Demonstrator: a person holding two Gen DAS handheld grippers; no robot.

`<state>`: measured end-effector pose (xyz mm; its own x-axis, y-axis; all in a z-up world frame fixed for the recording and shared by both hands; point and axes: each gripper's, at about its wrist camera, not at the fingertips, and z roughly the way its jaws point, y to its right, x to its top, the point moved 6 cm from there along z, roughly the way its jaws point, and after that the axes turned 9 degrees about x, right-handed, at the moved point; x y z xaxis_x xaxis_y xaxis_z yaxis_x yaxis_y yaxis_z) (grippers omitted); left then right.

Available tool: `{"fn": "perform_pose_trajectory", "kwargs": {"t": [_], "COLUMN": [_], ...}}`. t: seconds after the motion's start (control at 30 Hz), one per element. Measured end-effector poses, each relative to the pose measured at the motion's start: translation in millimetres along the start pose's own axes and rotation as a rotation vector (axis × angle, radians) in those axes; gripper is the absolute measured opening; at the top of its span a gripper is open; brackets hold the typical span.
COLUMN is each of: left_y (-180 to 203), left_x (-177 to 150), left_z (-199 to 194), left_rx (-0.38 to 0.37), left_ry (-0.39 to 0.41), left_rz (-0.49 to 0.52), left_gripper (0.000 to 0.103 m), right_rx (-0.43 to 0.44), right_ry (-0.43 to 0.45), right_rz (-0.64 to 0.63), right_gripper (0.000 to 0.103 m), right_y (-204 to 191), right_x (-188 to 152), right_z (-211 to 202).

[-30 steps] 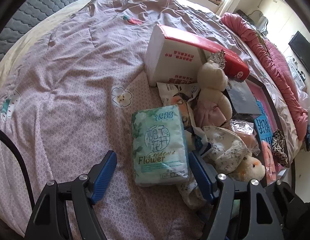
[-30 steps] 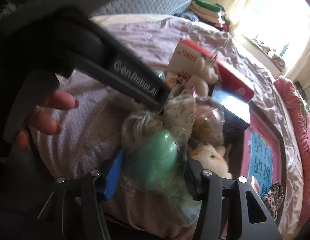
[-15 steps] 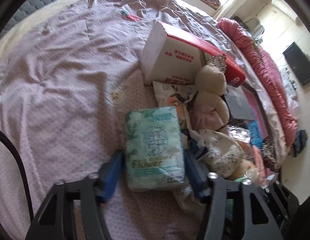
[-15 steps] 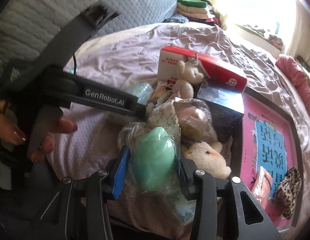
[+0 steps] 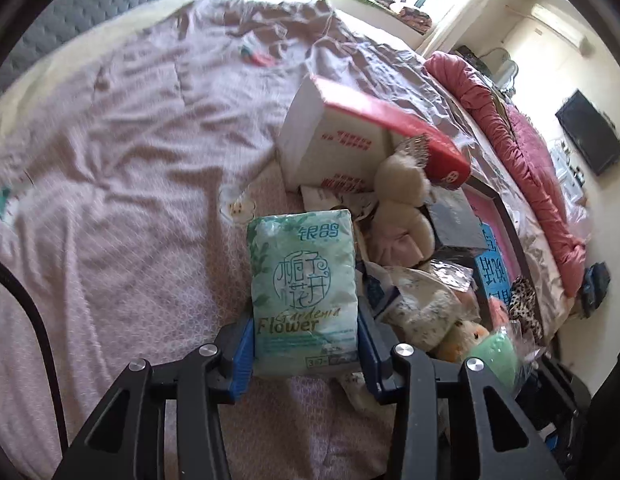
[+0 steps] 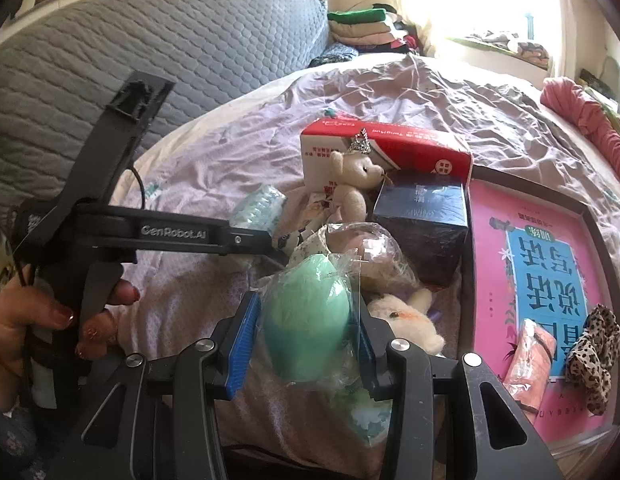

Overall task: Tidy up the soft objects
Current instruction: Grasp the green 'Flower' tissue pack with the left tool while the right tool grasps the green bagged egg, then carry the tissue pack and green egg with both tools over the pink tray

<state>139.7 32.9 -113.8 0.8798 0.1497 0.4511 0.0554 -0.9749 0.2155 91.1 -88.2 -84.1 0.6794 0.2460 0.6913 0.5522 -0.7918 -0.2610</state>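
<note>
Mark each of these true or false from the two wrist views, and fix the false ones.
1. The left gripper is shut on the green tissue pack. True.
2. The right gripper is open with nothing between its fingers. False: it is shut on the green sponge ball in clear wrap.
3. The teddy bear with a crown leans against the red-and-white box. True.
4. The leopard-print scrunchie lies on the purple quilt. False: it lies on the pink book.
5. The dark blue box sits between the teddy bear with a crown and the pink book. True.
</note>
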Motion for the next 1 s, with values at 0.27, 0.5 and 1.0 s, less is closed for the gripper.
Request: {"fn": "perform_pose_trajectory", "kwargs": {"t": [0.27,0.5,1.0], "left_y": [9,17,47], "left_x": [5,4,4], "left_z": [-26,-44,-85], "left_rx": [0.042,0.048,0.047], "left_ry": [0.069,0.105,0.167], "left_rz": [0.040,0.057,0.111], "left_gripper": [0.045,0.044,0.044], "right_rx": [-0.011,-0.020,-0.039], "right_ry": [0.037,0.065,0.143], "right_rz": [0.024,0.047,0.097], "right_gripper": [0.046,0.046,0.046], "right_y": [-4,0,11], "right_x": [-2,-1,6], "right_z": [-20,-36,-73]}}
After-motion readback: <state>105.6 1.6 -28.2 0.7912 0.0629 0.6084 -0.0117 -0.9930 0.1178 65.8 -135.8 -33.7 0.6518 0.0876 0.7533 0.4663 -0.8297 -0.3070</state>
